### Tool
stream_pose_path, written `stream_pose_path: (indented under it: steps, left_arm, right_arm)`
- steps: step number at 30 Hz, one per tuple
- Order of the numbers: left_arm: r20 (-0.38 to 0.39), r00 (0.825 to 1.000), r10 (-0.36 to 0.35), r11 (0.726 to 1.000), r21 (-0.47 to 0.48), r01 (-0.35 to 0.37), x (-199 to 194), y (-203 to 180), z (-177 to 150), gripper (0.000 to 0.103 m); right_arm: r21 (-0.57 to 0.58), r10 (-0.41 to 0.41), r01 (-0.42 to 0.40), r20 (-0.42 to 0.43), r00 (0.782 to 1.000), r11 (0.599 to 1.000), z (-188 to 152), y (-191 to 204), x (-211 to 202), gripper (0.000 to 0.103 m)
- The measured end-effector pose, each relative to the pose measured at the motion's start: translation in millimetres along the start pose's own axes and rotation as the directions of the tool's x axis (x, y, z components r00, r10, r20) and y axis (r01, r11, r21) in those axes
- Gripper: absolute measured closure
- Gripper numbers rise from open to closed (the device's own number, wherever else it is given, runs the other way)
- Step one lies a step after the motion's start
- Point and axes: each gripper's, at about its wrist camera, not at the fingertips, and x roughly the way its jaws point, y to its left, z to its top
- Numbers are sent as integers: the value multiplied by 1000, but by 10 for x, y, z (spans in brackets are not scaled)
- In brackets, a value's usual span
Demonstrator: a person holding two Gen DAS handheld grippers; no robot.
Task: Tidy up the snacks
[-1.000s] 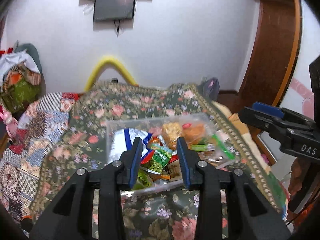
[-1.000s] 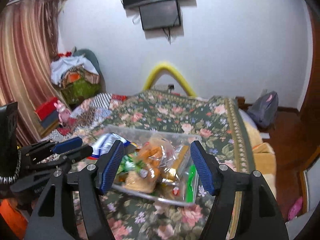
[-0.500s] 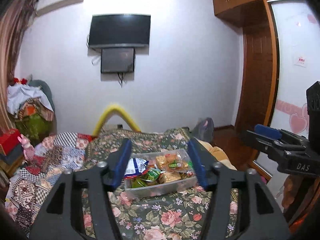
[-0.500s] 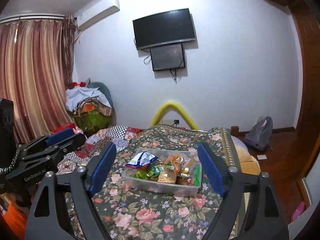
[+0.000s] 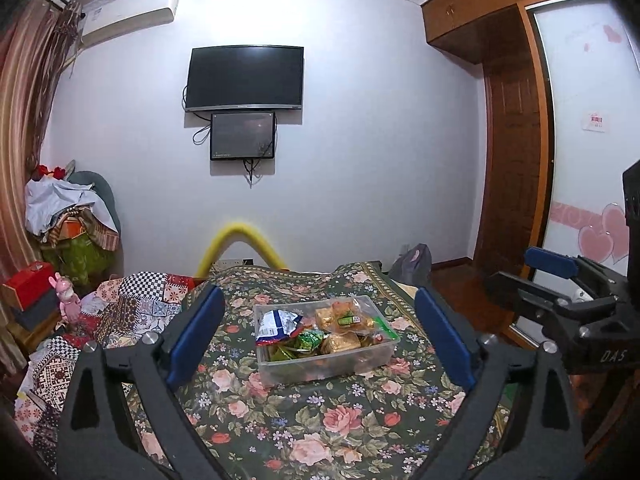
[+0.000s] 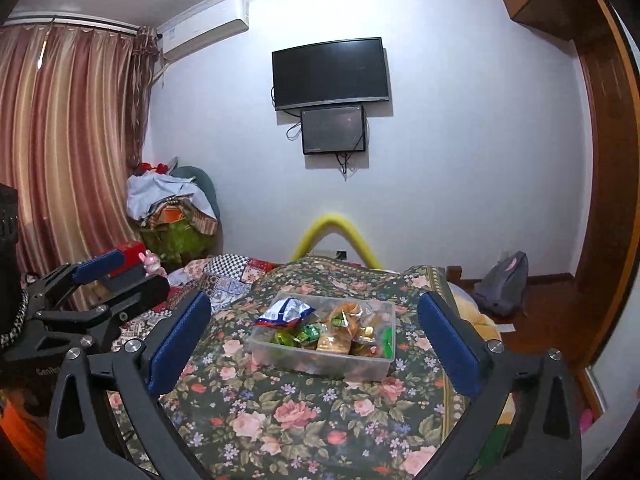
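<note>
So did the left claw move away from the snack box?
Yes. The left claw backed away; the snack box looks smaller and the TV now shows.

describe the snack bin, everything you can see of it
The bin is a clear, shallow rectangular plastic tub with no lid on it, sitting flat on the floral bedspread. It is filled to about the rim with packets: a blue and white bag at its left end, green wrappers in the middle, golden packs beside them, and something green along its right side. Neither gripper touches it.
</note>
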Motion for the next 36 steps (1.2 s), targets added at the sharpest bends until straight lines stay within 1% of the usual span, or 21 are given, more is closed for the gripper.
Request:
stream_pose_path:
  steps: [2, 8, 16, 36]
  left_arm:
    - [1, 1000, 0, 1000, 0, 0, -24, -2, -11, 5]
    - [6, 1000, -2, 1000, 13, 2, -57, -34, -15, 5]
    - [2, 1000, 1, 1000, 1, -1, -46, -24, -59, 2]
    - [3, 1000, 2, 1000, 11, -2, -49, -48, -93, 1]
  right_arm:
    - [-8, -12, 12, 2, 1000, 1000, -35, 22, -29, 0]
    - [-17, -17, 17, 15, 1000, 1000, -80, 73, -111, 0]
    - [-20, -23, 24, 21, 1000, 1000, -135, 103, -159, 0]
    - [5, -26, 26, 42, 999, 1000, -117, 63, -207, 0]
